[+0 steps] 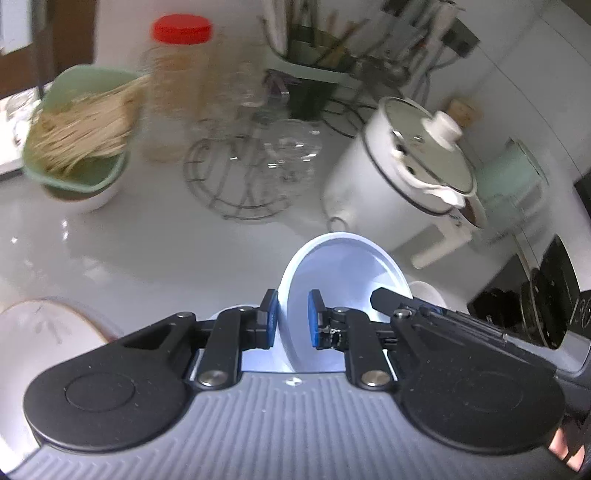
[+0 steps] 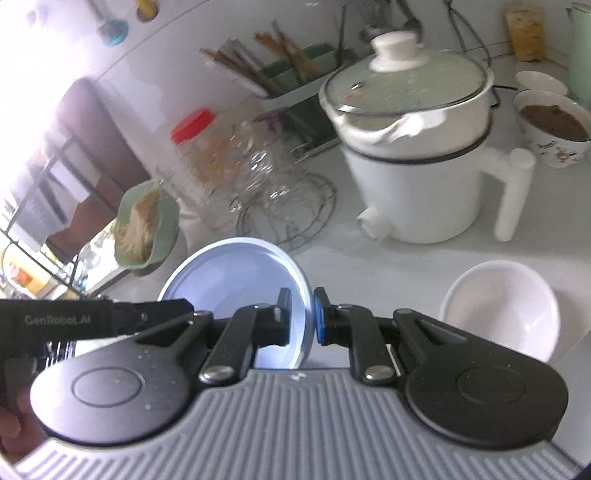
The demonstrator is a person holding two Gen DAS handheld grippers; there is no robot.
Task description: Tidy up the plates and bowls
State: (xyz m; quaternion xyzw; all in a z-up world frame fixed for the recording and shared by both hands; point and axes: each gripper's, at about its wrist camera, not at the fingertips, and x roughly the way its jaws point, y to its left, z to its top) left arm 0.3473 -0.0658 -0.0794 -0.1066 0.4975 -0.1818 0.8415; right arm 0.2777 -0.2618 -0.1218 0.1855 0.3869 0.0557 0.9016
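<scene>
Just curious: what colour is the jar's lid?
Red. The lid shows best in the left wrist view.

A white electric cooking pot (image 2: 417, 177) with a glass lid (image 2: 404, 83) and side handle (image 2: 513, 192) stands on the white counter (image 1: 147, 243). Left of it a wire rack (image 2: 291, 210) holds clear glasses, beside a red-capped plastic jar (image 1: 177, 85). A green tub of pale sticks (image 1: 79, 129) sits further left; a chopstick holder (image 2: 295, 74) stands behind.

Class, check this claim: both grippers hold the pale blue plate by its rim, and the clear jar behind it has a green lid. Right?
Not quite. The jar's lid is red, as the left wrist view shows. Both the left gripper and right gripper do hold the pale blue plate by its rim.
</scene>
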